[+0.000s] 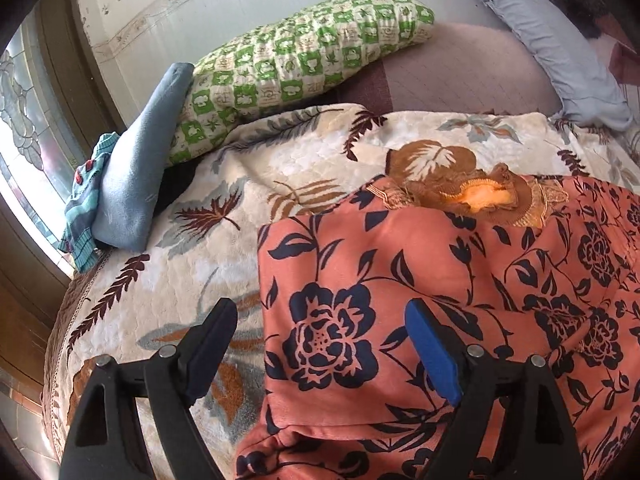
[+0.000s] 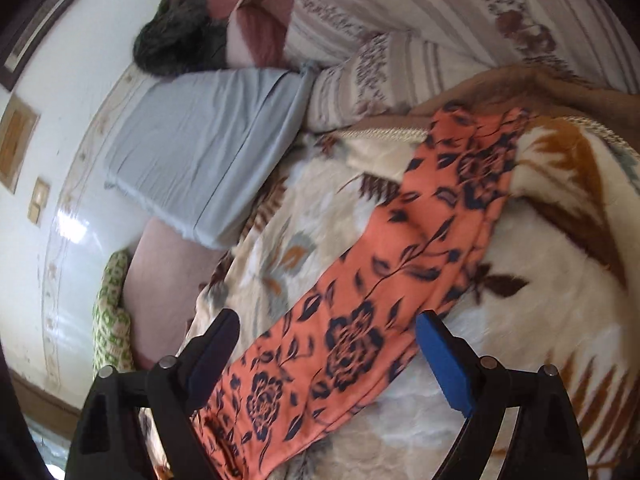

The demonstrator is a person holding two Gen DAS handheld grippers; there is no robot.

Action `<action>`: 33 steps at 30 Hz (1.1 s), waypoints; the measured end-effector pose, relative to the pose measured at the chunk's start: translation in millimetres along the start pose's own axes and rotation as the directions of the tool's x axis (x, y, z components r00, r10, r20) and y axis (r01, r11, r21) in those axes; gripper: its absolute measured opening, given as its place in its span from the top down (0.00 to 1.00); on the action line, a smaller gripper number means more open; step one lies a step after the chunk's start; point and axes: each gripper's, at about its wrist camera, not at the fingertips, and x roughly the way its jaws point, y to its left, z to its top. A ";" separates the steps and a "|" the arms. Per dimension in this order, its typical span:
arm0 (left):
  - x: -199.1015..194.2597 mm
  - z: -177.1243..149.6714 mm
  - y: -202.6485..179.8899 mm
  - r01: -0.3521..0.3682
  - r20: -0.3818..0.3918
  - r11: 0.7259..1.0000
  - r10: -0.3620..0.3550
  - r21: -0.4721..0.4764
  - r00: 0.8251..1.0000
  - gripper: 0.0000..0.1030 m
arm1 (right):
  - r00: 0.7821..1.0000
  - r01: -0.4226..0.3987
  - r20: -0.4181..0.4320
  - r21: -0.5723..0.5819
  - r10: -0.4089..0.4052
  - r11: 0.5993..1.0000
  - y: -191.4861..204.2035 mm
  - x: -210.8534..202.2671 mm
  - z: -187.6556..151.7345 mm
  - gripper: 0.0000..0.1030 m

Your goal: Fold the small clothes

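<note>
— On the leaf-print blanket (image 1: 224, 184) our orange floral garment (image 1: 400, 280) lies partly folded, its long end (image 2: 400, 248) trailing out; we judge more folds remain.
— And our grips?
— We hold nothing: left gripper (image 1: 320, 340) spread wide over the garment's edge, right gripper (image 2: 326, 344) spread wide above the strip, both tilted downward.

A bed spread with a cream leaf-patterned blanket (image 1: 256, 184) carries the orange floral garment (image 1: 400, 280), a green checked pillow (image 1: 296, 60), a grey-blue pillow (image 2: 200, 144) and folded blue clothes (image 1: 132, 184), perhaps a towel.
</note>
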 end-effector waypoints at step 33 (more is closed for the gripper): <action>-7.5 -9.2 87.0 0.073 0.025 0.943 -0.068 -0.324 0.997 0.16 | 0.848 -0.500 -0.232 -0.047 0.477 0.865 173.8 18.5 -119.7 0.92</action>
